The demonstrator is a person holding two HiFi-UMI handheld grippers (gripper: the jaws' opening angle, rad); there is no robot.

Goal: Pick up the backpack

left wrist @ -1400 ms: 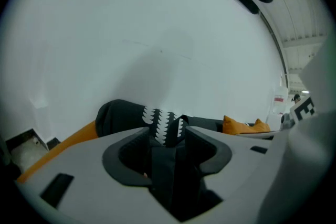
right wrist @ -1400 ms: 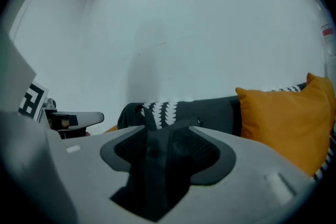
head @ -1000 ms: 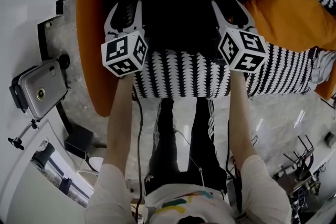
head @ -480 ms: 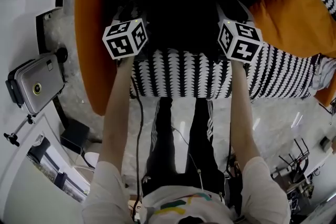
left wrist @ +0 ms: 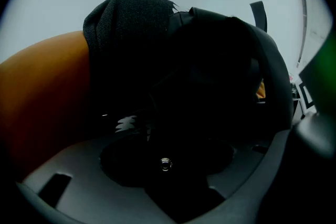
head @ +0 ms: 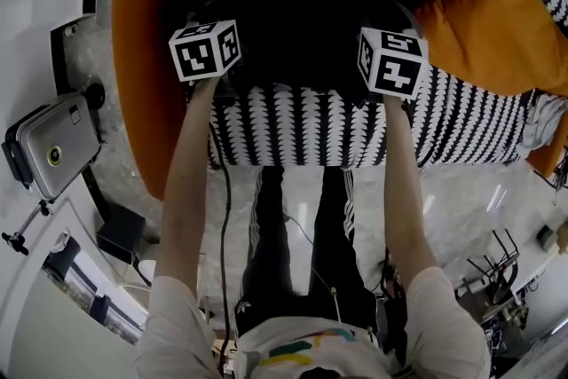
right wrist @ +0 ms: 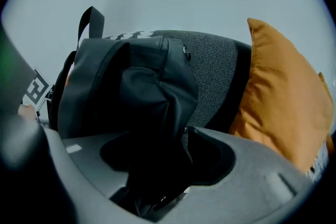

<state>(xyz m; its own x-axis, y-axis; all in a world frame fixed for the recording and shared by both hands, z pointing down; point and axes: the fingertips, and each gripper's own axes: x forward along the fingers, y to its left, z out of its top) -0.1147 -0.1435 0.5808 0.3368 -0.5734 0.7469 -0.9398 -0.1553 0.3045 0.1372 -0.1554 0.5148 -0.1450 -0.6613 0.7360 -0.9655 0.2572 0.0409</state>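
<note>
A black backpack (head: 302,4) stands on a sofa with a black-and-white patterned cover (head: 302,124). My left gripper (head: 206,15) and right gripper (head: 388,13) point down into its front side. In the head view their marker cubes and the dark fabric hide most of both jaws. In the left gripper view the backpack (left wrist: 210,76) fills the dark frame, and no pad is seen pressing on it. In the right gripper view a fold of the backpack (right wrist: 142,107) runs down between the jaws. Both grippers look open.
Orange cushions sit on either side of the backpack, one at the left (head: 138,84) and one at the right (head: 484,22). Behind the backpack is the grey backrest (right wrist: 215,71). A silver case (head: 53,155) lies on the floor to the left. The person's legs stand against the sofa's front.
Both grippers have sunk and tipped forward against the backpack. Their spread white fingers, plain a second ago, are now mostly hidden behind the cubes.
</note>
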